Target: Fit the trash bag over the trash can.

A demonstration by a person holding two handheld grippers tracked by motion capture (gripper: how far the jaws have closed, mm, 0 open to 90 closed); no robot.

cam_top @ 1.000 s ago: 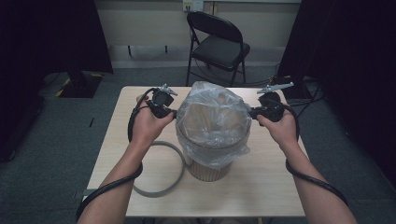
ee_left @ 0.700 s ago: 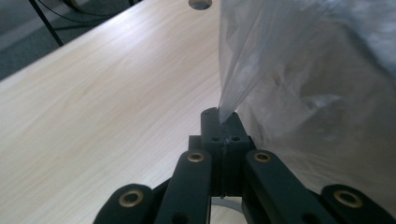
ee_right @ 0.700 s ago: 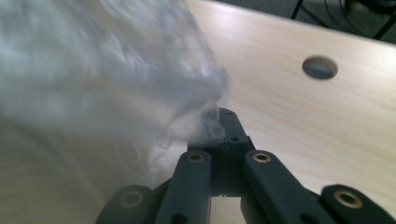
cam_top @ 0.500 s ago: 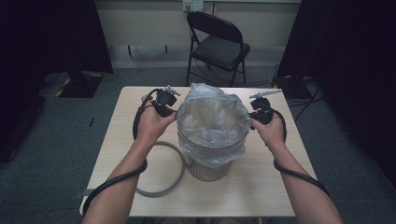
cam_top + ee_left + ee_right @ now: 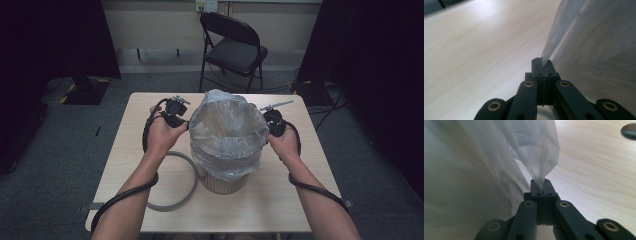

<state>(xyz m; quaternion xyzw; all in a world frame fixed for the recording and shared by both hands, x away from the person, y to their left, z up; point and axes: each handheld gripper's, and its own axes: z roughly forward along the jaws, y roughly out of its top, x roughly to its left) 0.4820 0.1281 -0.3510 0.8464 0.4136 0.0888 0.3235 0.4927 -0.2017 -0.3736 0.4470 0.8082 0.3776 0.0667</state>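
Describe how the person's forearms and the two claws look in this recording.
Both forearms are bare, no sleeves showing. The left claw and right claw are black, each topped by a grey plate and trailing a black cable. Close up, the jaws are matte black linkage bars with brass-coloured pivot rings.

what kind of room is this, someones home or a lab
Probably a lab or studio set up for recording, not a home: a lone wooden table on grey carpet, dark curtains at both sides, a folding chair against the wall, and cables on the floor.

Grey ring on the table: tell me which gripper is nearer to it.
Left. The left gripper pinches the plastic bag on the bin's left side, above the grey ring. The right gripper pinches the bag across the bin, farther away.
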